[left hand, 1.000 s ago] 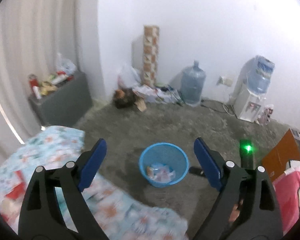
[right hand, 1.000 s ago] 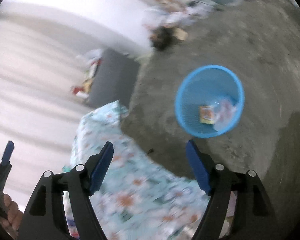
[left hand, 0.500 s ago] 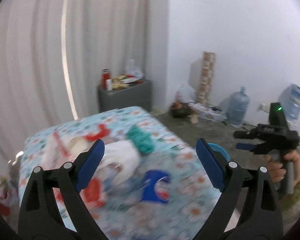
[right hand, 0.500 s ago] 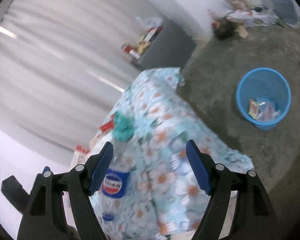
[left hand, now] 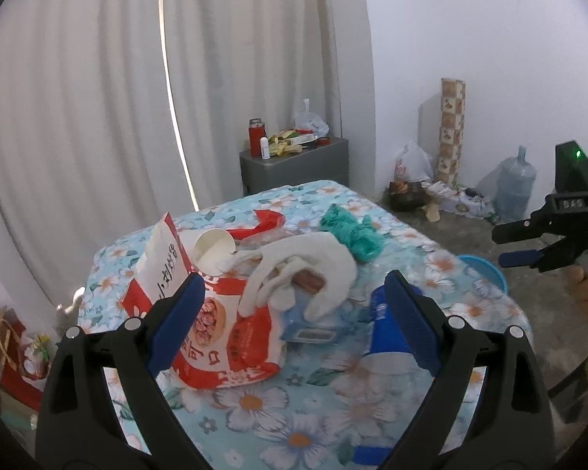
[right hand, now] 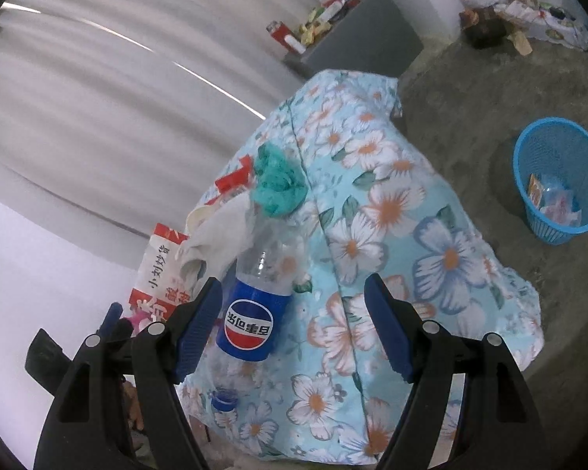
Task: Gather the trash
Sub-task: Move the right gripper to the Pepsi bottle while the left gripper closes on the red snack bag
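Your left gripper [left hand: 294, 297] has its fingers wide apart with nothing between them. Just past them on the bench [left hand: 294, 411] stands a red and white snack bag [left hand: 219, 337] with Chinese writing on it. A white glove [left hand: 317, 266] lies over a light blue pack [left hand: 309, 325], and a paper cup [left hand: 213, 248] leans on the bag. A green crumpled wad [left hand: 351, 231] lies farther back.

Your right gripper [right hand: 294, 321] also has its fingers apart and empty. A plastic bottle [right hand: 254, 301] lies close to the left finger, not touched. Its blue label shows the red, white and blue Pepsi circle with Chinese letters. Its blue cap [right hand: 224, 398] points toward you.

A second ago both cameras looked at the floor and the blue basket [right hand: 560, 180]. Now they look at the bench. The basket sits on the floor, well apart on the right, with some wrappers inside.
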`<control>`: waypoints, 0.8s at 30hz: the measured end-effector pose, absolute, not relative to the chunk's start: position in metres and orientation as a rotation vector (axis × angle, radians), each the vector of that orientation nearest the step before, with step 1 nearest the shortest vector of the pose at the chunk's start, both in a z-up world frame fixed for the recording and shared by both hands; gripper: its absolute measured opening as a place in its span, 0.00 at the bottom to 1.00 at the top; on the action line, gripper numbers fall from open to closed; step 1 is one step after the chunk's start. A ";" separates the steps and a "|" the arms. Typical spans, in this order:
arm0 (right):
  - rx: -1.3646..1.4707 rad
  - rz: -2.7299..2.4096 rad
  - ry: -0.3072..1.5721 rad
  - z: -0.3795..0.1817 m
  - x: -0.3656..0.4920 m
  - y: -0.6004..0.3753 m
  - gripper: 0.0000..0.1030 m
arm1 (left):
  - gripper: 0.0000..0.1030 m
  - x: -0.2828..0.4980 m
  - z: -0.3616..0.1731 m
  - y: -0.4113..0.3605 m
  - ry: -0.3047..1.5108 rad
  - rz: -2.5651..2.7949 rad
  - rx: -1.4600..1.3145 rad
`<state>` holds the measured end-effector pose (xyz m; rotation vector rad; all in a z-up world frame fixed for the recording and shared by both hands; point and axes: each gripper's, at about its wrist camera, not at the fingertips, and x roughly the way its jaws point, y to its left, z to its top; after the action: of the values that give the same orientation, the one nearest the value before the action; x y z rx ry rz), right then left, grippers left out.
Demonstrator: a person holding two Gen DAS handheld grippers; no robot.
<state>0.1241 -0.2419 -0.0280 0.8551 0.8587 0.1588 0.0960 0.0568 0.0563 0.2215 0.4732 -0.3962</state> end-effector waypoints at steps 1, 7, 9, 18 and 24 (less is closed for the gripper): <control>0.855 0.156 0.865 -0.030 0.127 -0.241 0.71 | 0.86 0.100 0.053 0.055 0.472 -0.383 0.233; 0.874 0.139 0.920 -0.046 0.143 -0.235 0.71 | 0.65 0.126 0.032 0.049 0.502 -0.375 0.265; 0.876 0.142 0.926 -0.048 0.147 -0.233 0.71 | 0.58 0.136 0.025 0.046 0.531 -0.378 0.274; 0.870 0.123 0.941 -0.048 0.148 -0.229 0.71 | 0.22 0.163 0.008 0.037 0.591 -0.361 0.309; 0.916 0.113 0.926 -0.054 0.140 -0.236 0.71 | 0.01 0.160 0.014 0.039 0.579 -0.371 0.304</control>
<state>0.1397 -0.2360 -0.0537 0.9160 0.9263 0.1129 0.1598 0.0389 0.0142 0.3042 0.5788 -0.3707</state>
